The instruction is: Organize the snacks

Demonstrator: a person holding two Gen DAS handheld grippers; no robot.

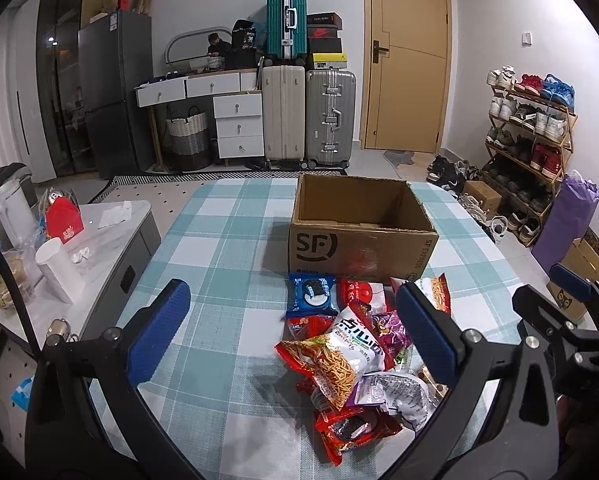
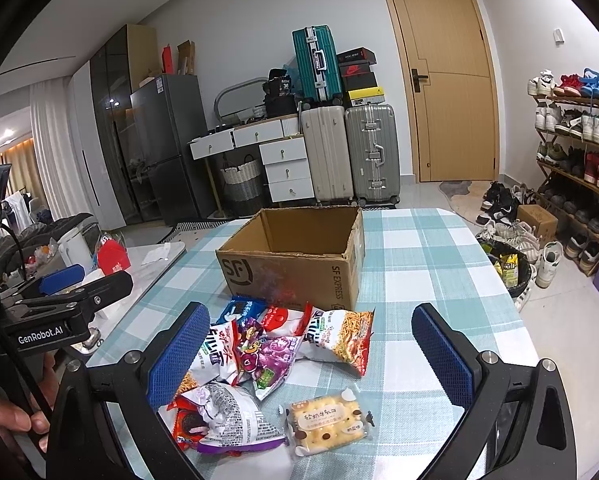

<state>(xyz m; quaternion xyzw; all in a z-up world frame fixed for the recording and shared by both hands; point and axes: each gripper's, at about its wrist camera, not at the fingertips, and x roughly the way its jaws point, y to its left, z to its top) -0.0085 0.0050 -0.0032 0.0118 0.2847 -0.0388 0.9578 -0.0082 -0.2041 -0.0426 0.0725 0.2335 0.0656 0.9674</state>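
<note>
Right tool (image 2: 305,354): spread, empty, cracker pack (image 2: 326,426) between its fingers.
Left tool (image 1: 295,330): spread, farther off.
Box (image 2: 295,264): straight ahead.

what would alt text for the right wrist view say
An open right gripper hovers over a pile of snack packets on a checked tablecloth, a biscuit pack nearest. Behind stands an open cardboard box; the left gripper is at the left edge.
</note>
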